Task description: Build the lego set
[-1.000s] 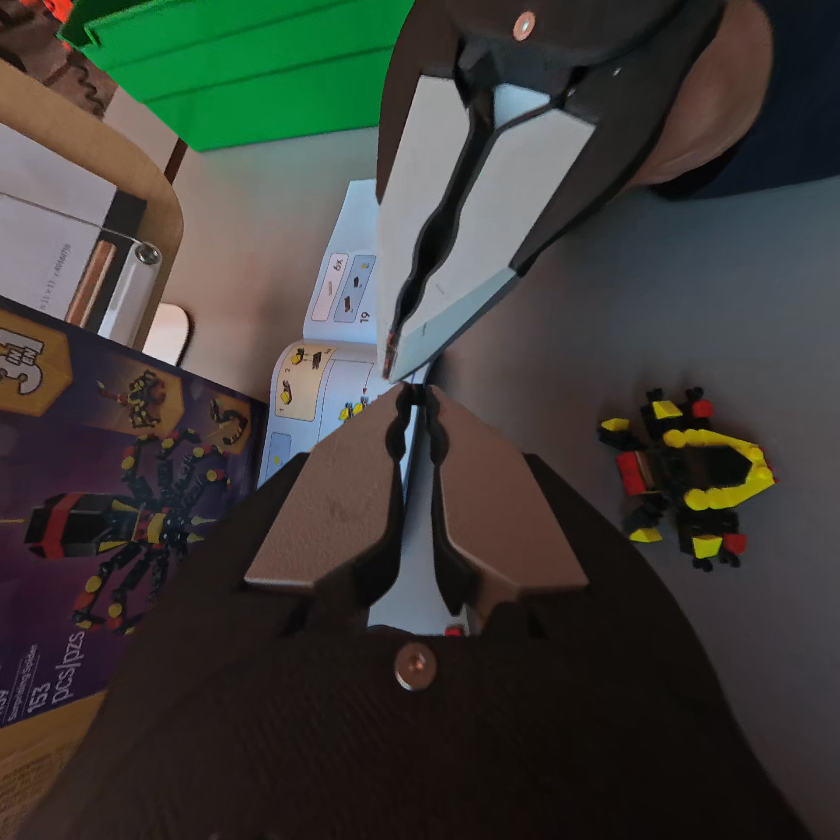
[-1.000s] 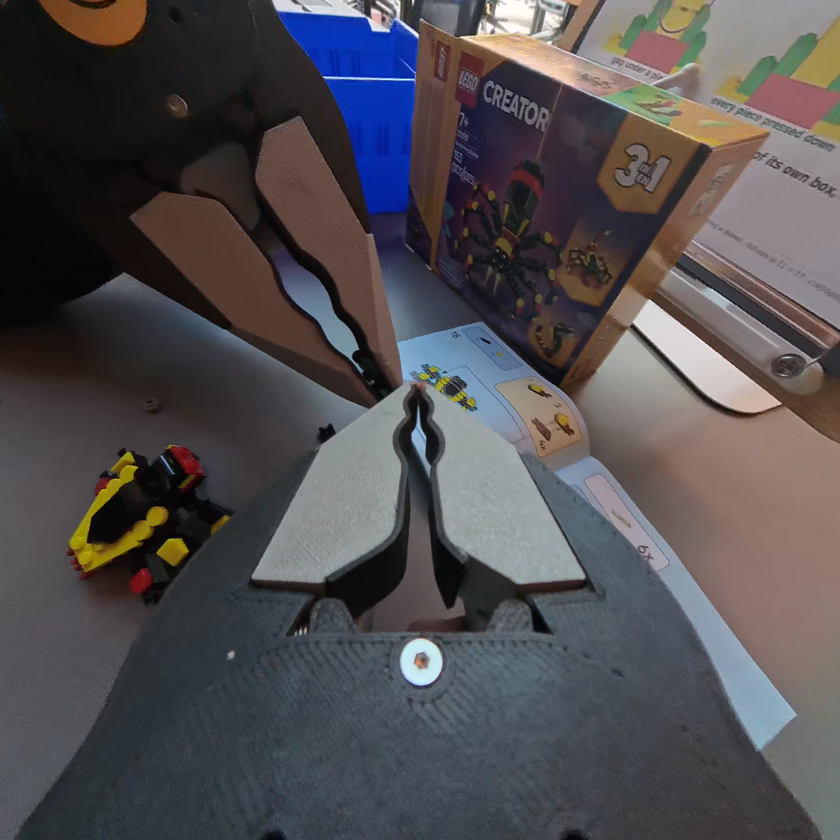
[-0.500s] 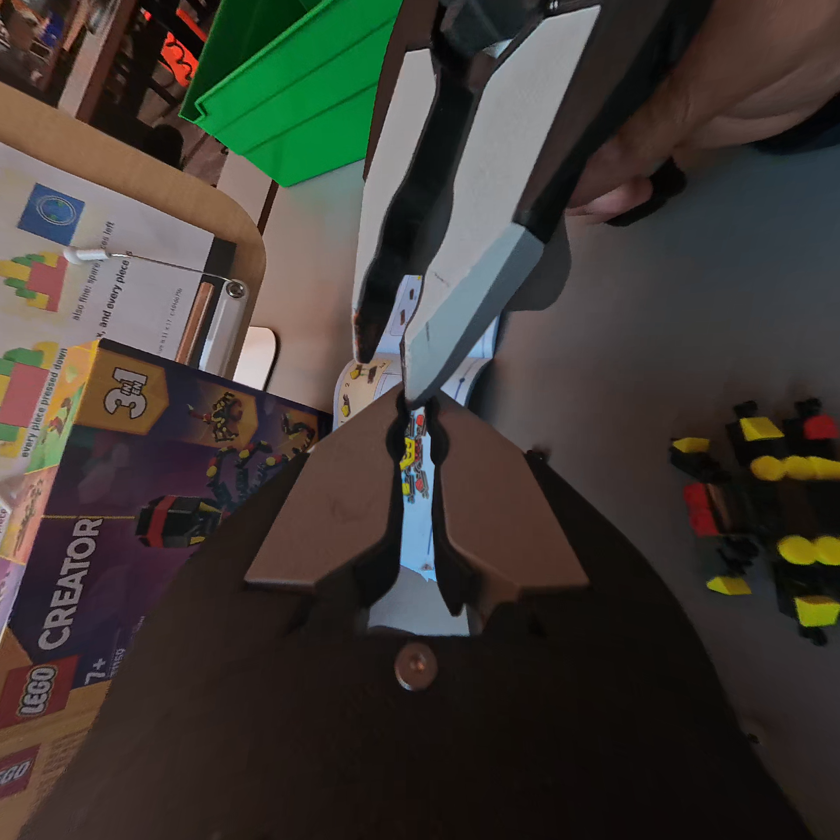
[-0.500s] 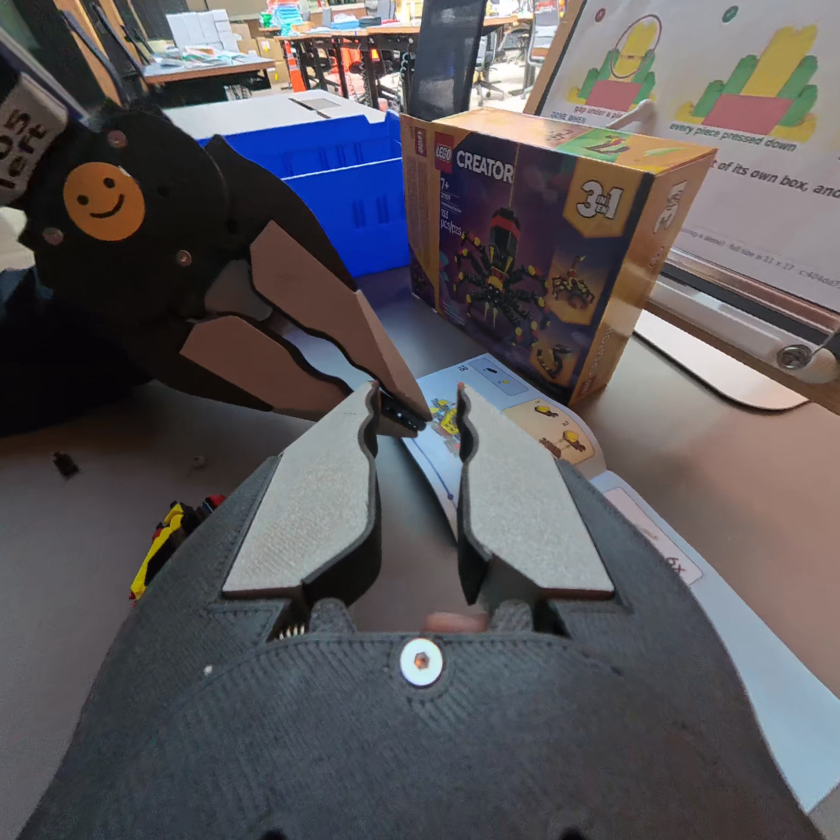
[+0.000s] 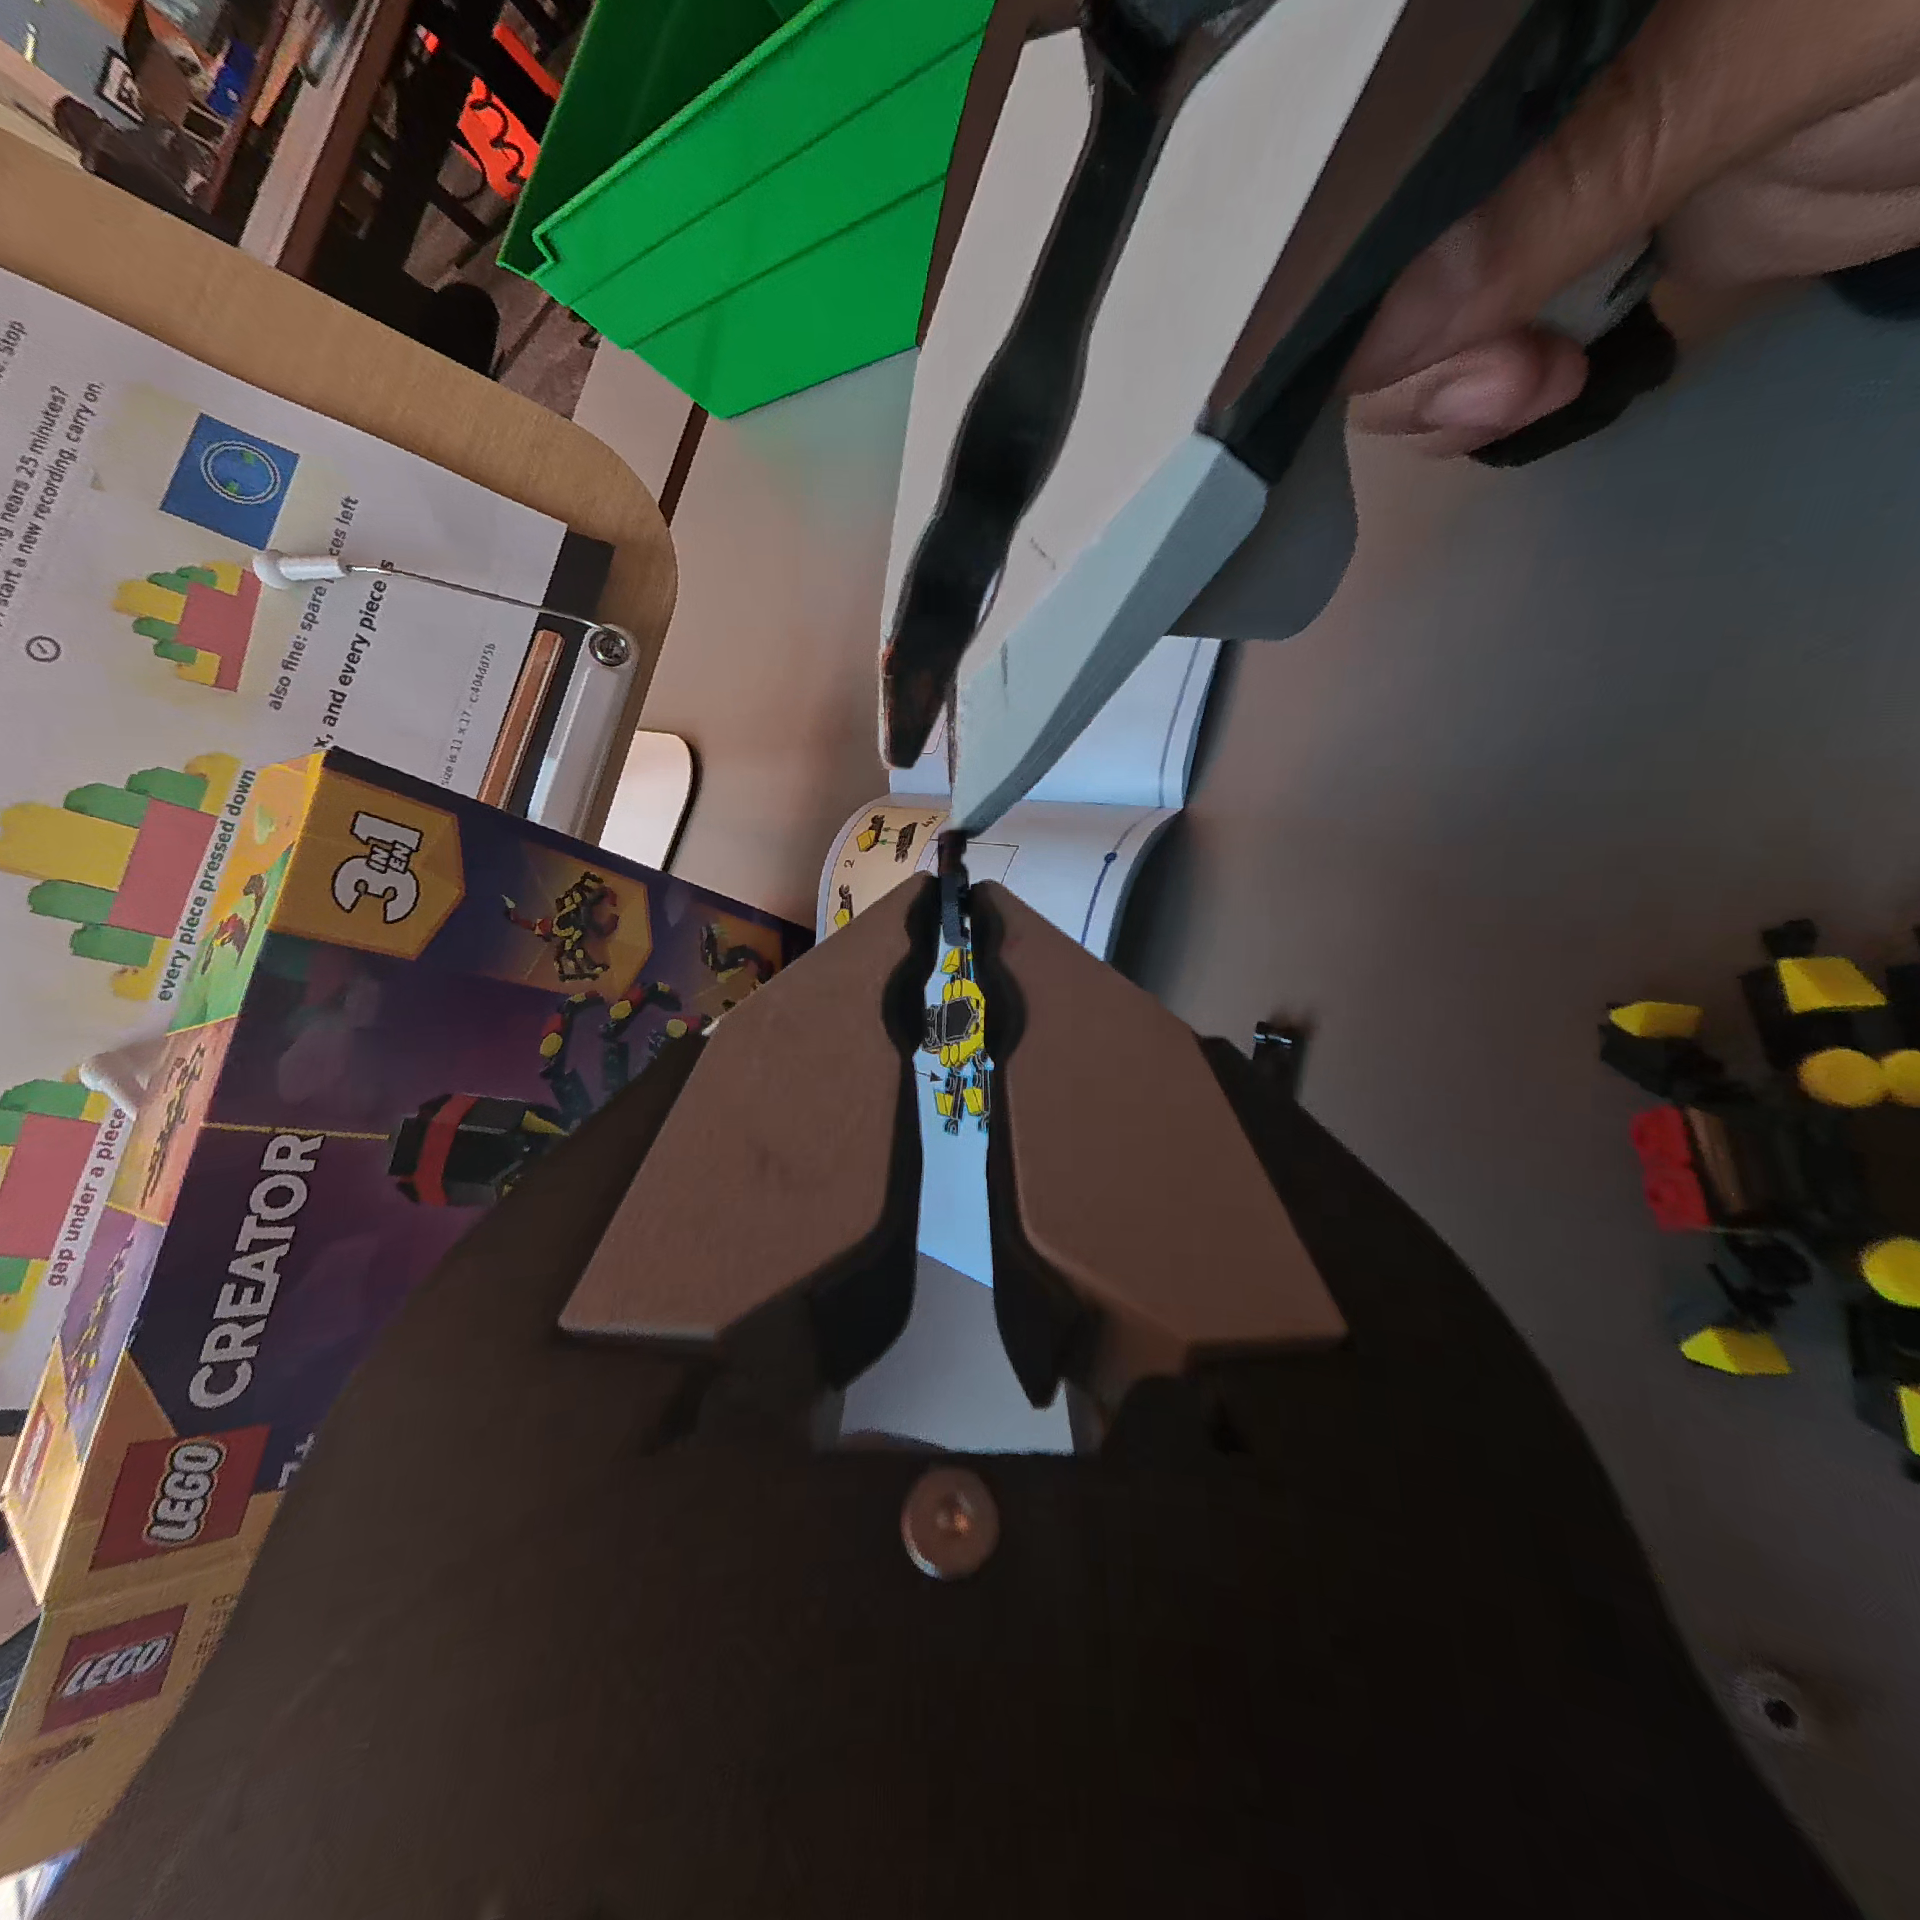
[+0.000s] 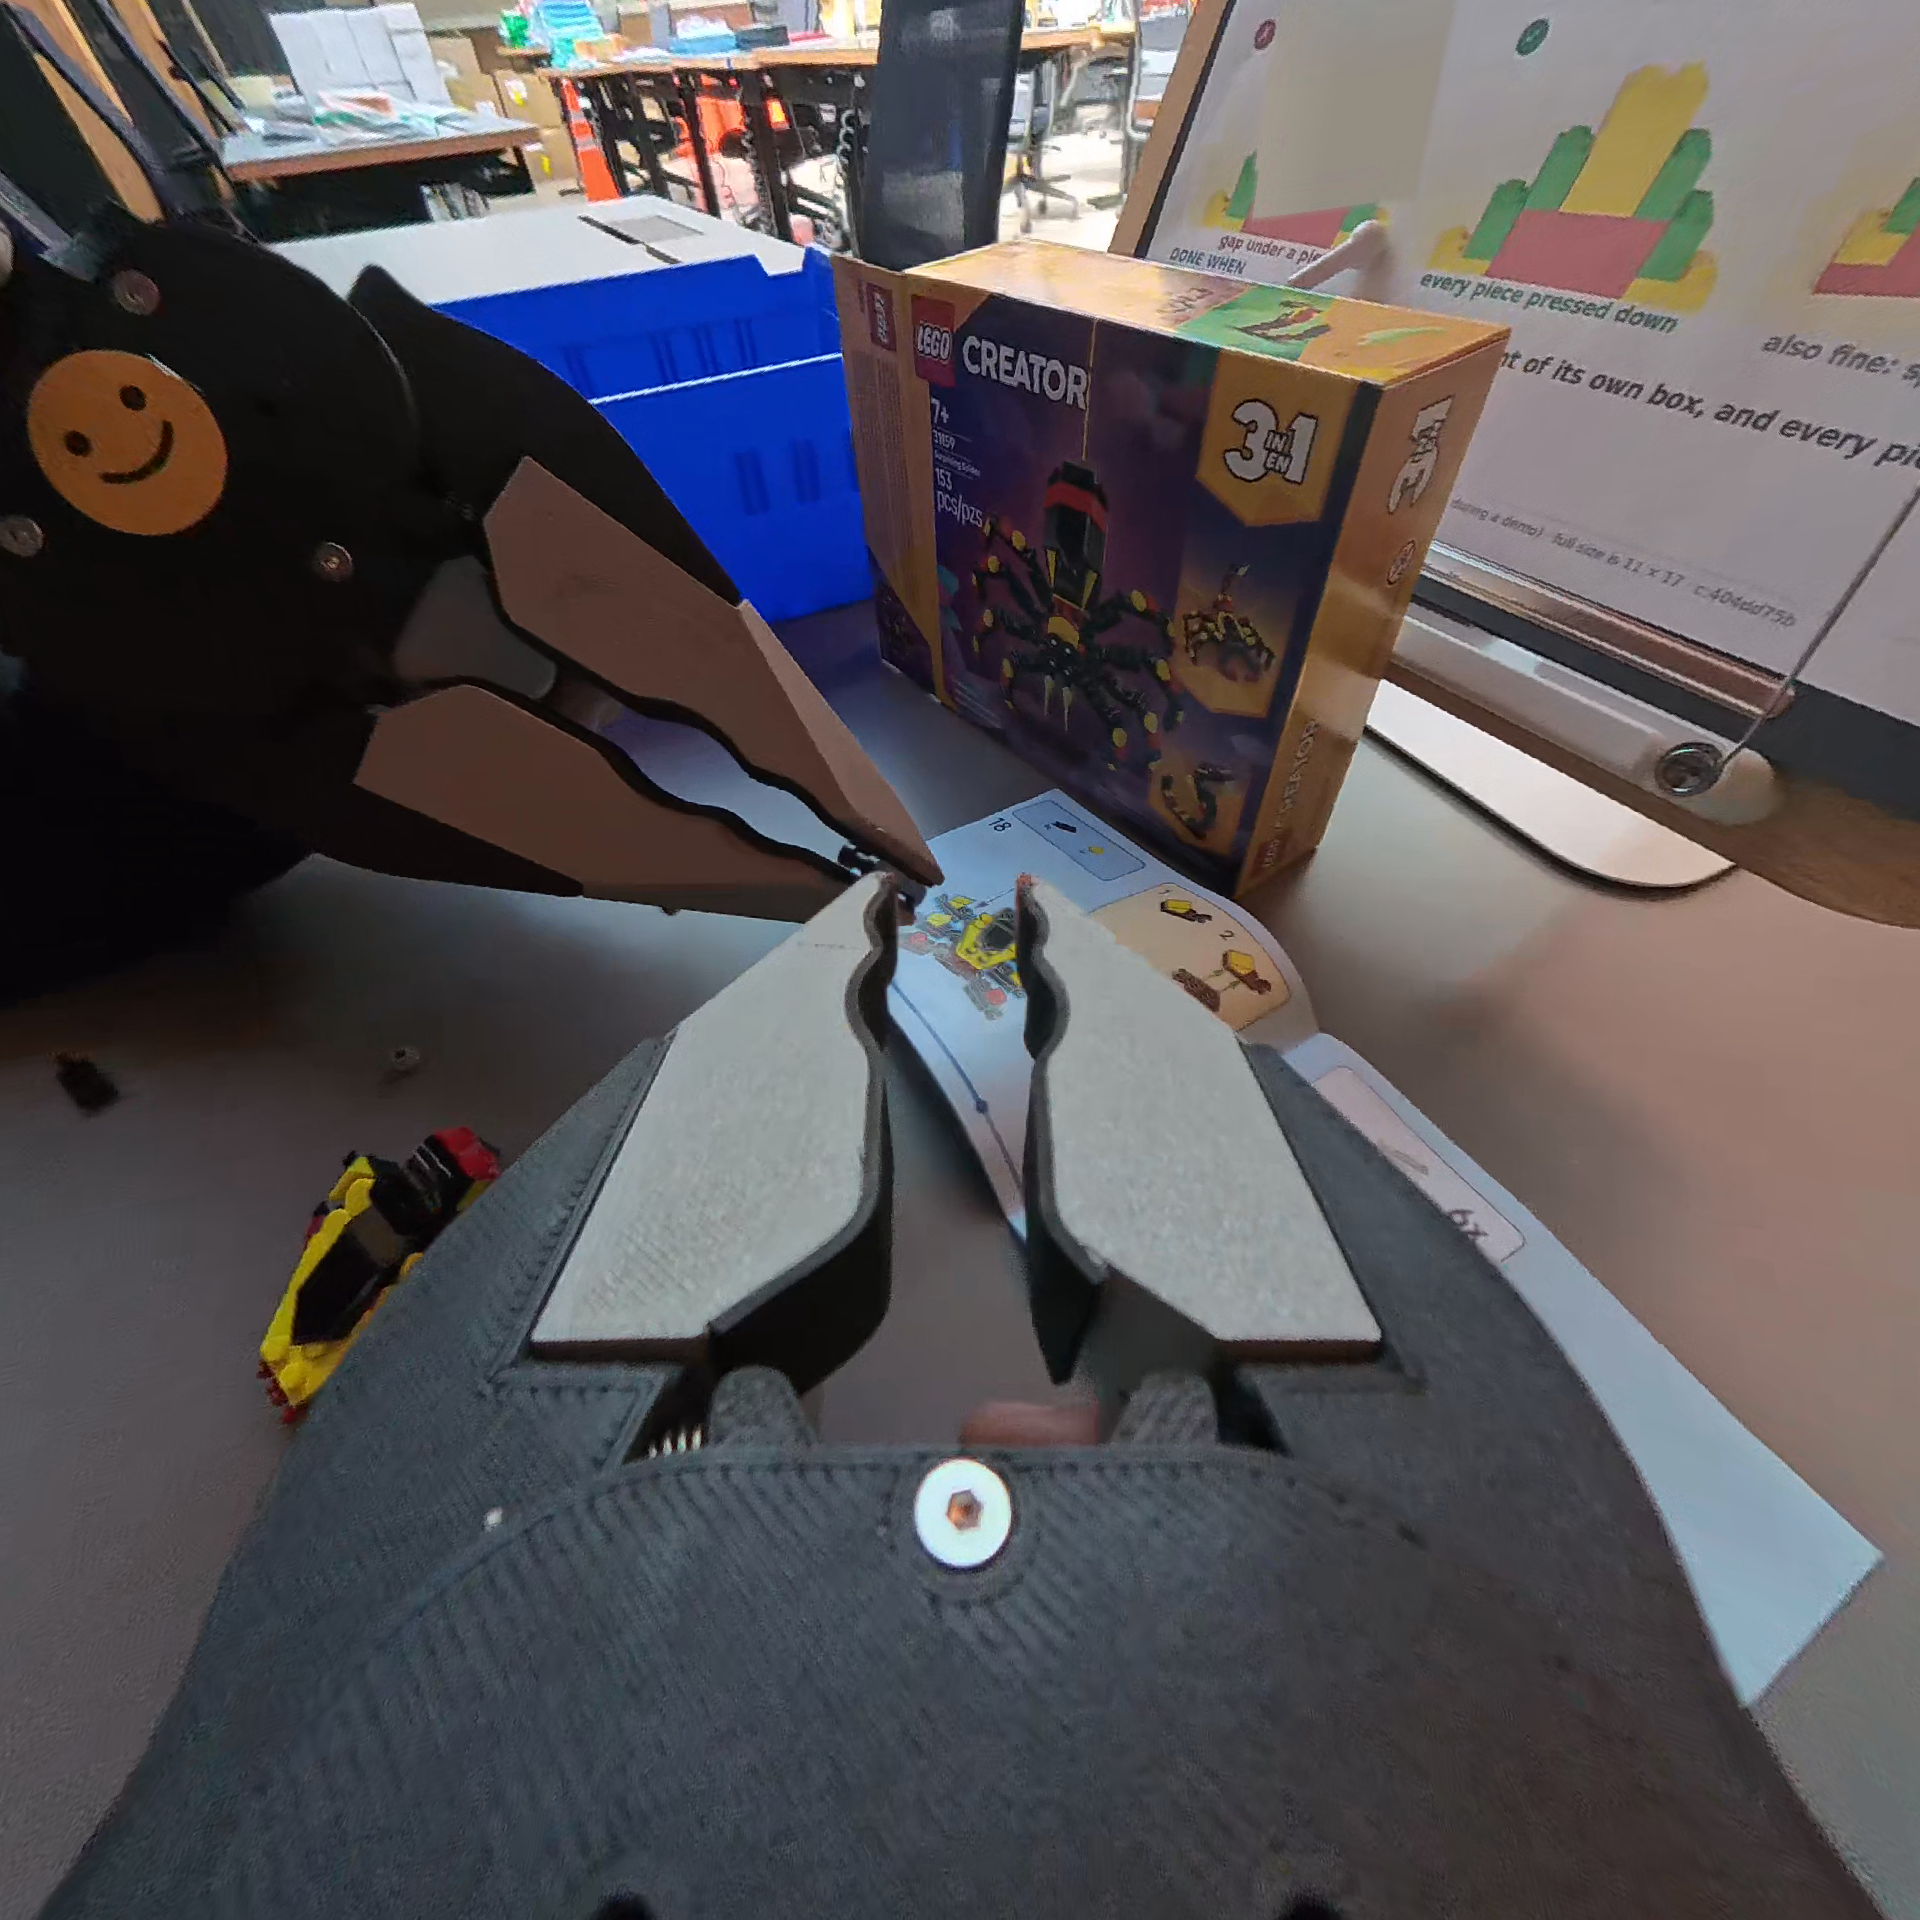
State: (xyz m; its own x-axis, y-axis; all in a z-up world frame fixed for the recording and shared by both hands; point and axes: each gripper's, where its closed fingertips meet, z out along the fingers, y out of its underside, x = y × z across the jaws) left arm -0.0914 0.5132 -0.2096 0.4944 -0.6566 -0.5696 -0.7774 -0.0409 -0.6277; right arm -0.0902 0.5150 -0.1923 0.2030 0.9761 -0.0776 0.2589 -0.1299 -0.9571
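1. Right wrist view, far left: the left hand-held gripper (image 6: 883,868) is reaching in from the left, its brown fingers (image 6: 665,634) pinching a small black lego piece (image 6: 857,860) at their tips.
2. Lower left: the partly built yellow-and-black model (image 6: 353,1247) is lying on the worktop (image 6: 156,1299), well apart from both tips.
3. Centre: the right hand-held gripper (image 6: 951,899) is standing spread and empty; the piece is sitting just beside its left fingertip, its long axis apparently running along the brown fingers.
4. Beneath the tips: the open instruction booklet (image 6: 1122,966) is lying flat.
5. Right: the set's box (image 6: 1143,561) is standing upright behind the booklet, clear of the path.
6. Judgement: the left hand-held gripper is nearer; the next move is probably a hand-over or a re-grip.
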